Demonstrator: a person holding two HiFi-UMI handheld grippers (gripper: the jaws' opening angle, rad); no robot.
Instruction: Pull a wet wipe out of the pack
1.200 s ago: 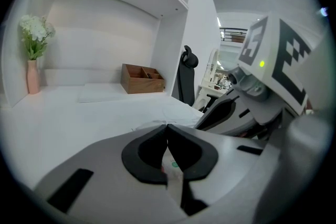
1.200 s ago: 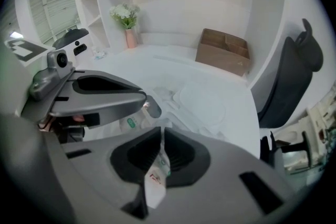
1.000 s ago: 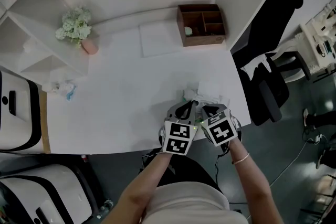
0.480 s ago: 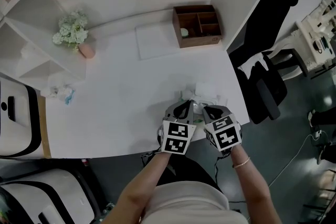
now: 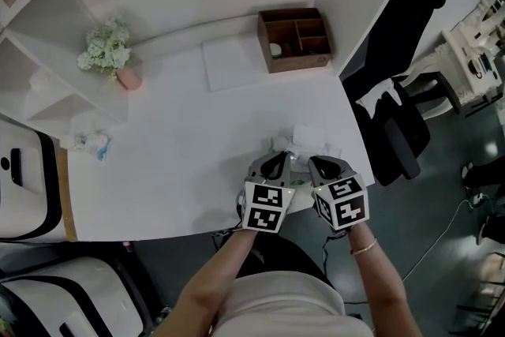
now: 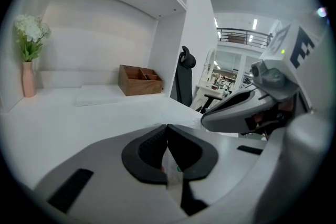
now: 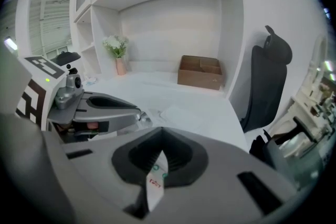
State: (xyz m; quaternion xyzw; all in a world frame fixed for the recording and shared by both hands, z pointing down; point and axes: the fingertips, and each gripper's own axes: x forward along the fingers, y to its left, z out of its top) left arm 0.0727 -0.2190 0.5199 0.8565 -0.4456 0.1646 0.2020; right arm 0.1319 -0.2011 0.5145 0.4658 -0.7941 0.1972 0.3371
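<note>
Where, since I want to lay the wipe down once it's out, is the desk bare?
The wide middle of the desk is bare, between the vase, the flat white sheet and the front edge. Crowded: front right, where the left claw and right claw pinch the wipe pack; crumpled wad at left.

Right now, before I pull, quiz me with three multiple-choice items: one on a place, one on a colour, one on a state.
1. Where on the desk is the box? A back right; B front left; C centre.
2. Colour of the vase? A blue; B pink; C black.
3. State of the left gripper? A open, empty; B shut on vase; C shut on pack film.
Answers: A, it stands at the back, right of centre; B, pink under the flowers; C, its jaws pinch printed film.
</note>
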